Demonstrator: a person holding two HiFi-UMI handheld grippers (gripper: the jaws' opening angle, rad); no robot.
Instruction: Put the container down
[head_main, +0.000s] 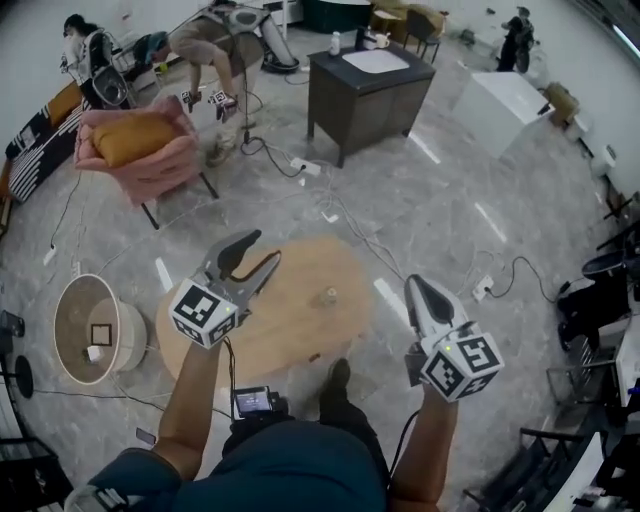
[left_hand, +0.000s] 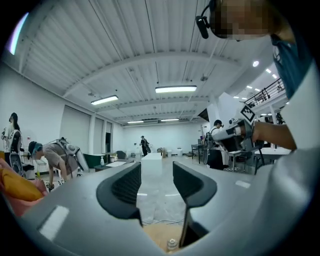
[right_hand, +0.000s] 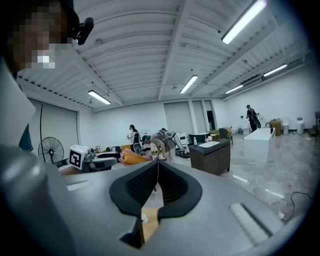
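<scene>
left gripper (head_main: 263, 249): fingers apart, nothing between | right gripper (head_main: 413, 285): fingers closed, empty | container (head_main: 328, 296) on round table (head_main: 285, 325)

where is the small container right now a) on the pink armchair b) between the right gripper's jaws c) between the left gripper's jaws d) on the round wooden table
d: the small container stands alone on the round wooden table, apart from the left gripper and the right gripper, whose jaws hold nothing.

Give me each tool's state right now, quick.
Left grey two-jaw tool: open, holding nothing.
Right grey two-jaw tool: closed, holding nothing.
</scene>
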